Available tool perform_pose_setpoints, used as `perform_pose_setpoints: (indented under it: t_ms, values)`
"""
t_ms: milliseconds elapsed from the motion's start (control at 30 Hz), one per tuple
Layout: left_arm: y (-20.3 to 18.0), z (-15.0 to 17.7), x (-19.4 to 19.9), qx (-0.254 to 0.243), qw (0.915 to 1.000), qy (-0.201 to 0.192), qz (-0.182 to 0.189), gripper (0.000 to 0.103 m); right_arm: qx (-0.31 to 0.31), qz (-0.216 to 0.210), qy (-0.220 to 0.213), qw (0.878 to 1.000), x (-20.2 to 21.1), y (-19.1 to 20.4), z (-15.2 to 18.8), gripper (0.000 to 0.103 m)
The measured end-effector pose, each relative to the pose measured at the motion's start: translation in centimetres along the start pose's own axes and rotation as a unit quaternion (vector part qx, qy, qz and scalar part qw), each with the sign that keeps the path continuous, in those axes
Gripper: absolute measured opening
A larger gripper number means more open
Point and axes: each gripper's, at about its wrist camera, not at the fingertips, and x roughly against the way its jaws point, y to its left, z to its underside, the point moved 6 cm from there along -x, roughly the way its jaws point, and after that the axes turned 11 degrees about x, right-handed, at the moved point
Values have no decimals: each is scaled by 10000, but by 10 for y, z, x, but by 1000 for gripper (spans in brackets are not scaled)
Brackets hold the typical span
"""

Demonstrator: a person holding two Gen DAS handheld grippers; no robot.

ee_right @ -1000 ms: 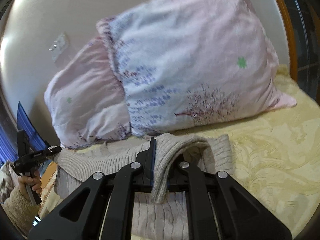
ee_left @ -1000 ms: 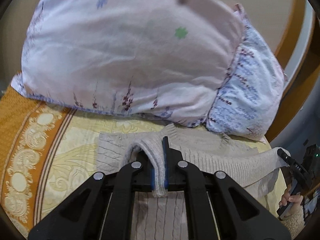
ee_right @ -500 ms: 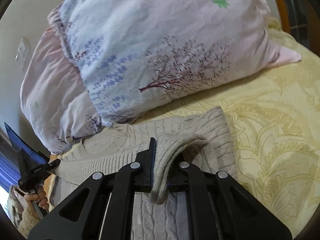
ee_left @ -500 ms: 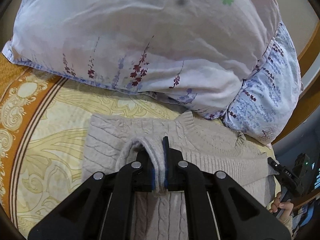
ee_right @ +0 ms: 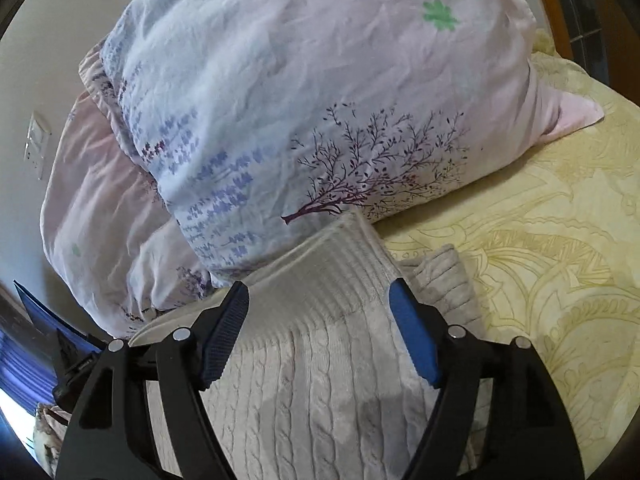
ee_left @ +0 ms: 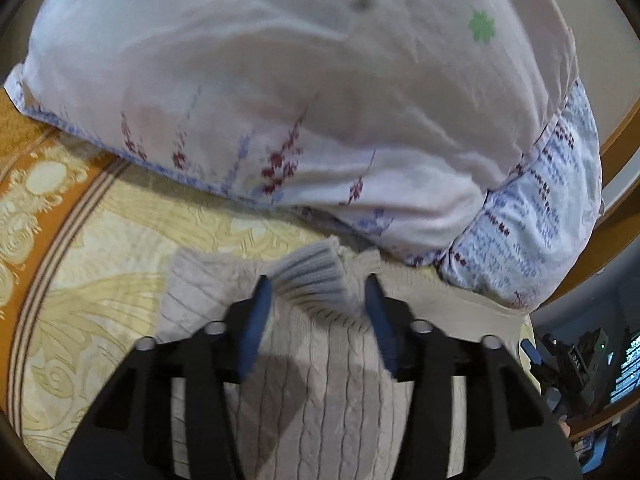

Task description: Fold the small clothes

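Note:
A beige cable-knit sweater (ee_left: 320,392) lies folded on the yellow bedspread, its ribbed hem (ee_left: 316,280) laid up toward the pillows. My left gripper (ee_left: 318,292) hovers over that hem with its jaws opening; the ribbed edge lies between the blue pads (ee_left: 256,320), which no longer press it. In the right wrist view the same sweater (ee_right: 312,400) shows its ribbed hem (ee_right: 332,272) spread flat. My right gripper (ee_right: 320,304) stands over it, jaws opening wide, the blue pads (ee_right: 412,332) clear of the knit.
Two floral pillows (ee_left: 300,100) (ee_right: 300,120) lean right behind the sweater. The yellow patterned bedspread (ee_right: 540,260) spreads to the right, with an orange border (ee_left: 36,208) on the left. A wooden bed frame (ee_left: 624,132) rises at the back. The other gripper (ee_left: 568,360) shows at the far right.
Both grippers were shut on a pinched fold of the sweater's ribbed edge; both have now let go, and the hem lies flat on the sweater. Both moved forward and down toward the pillows.

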Motion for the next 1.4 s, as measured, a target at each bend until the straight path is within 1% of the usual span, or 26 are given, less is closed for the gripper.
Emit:
perform_pose_setpoints:
  t_ms: [133, 200, 267, 367, 467, 533, 567, 600, 667, 733, 800, 1000, 1033, 1067, 1100, 1133, 1400]
  values:
    - [9, 2, 16, -139, 9999, -33, -88, 53, 124, 136, 38, 9998, 17, -9, 9, 73]
    - [18, 9, 27, -269, 9995, 6, -186, 51, 200, 185, 53, 9996, 26, -14, 16, 63]
    - [24, 16, 34, -379, 9990, 93, -203, 51, 357, 292, 144, 9988, 38, -21, 26, 58]
    - [32, 29, 44, -599, 9978, 204, -210, 49, 567, 369, 257, 9974, 51, -26, 41, 55]
    - [37, 41, 52, -848, 9956, 216, -322, 49, 702, 407, 357, 9961, 59, -28, 54, 52]
    - [40, 46, 58, -926, 9949, 214, -325, 49, 832, 435, 422, 9947, 63, -28, 62, 49]
    - [41, 50, 59, -954, 9947, 226, -315, 49, 856, 431, 458, 9943, 64, -28, 65, 45]
    - [42, 53, 60, -981, 9943, 262, -315, 47, 862, 411, 508, 9941, 64, -28, 68, 40]
    - [44, 59, 58, -1015, 9937, 359, -327, 41, 883, 433, 575, 9935, 64, -30, 74, 36]
    - [44, 64, 56, -1051, 9930, 407, -360, 39, 886, 437, 563, 9935, 66, -31, 76, 32]
    - [44, 68, 55, -1102, 9921, 472, -363, 32, 894, 437, 533, 9936, 68, -30, 77, 26]
    - [45, 76, 52, -1193, 9902, 566, -453, 30, 1038, 472, 548, 9920, 70, -26, 79, 24]
    - [46, 77, 52, -1186, 9903, 573, -452, 30, 1046, 485, 542, 9919, 70, -26, 80, 21]
    - [46, 77, 52, -1173, 9904, 581, -442, 25, 1073, 505, 524, 9916, 71, -25, 80, 14]
    - [47, 78, 51, -1160, 9905, 598, -437, 14, 1092, 504, 509, 9914, 72, -24, 80, 13]
    - [47, 78, 52, -1149, 9905, 621, -428, 9, 1100, 506, 483, 9915, 73, -24, 80, 13]
    - [52, 79, 65, -1075, 9919, 645, -188, 7, 1115, 423, 294, 9924, 94, -14, 81, 11]
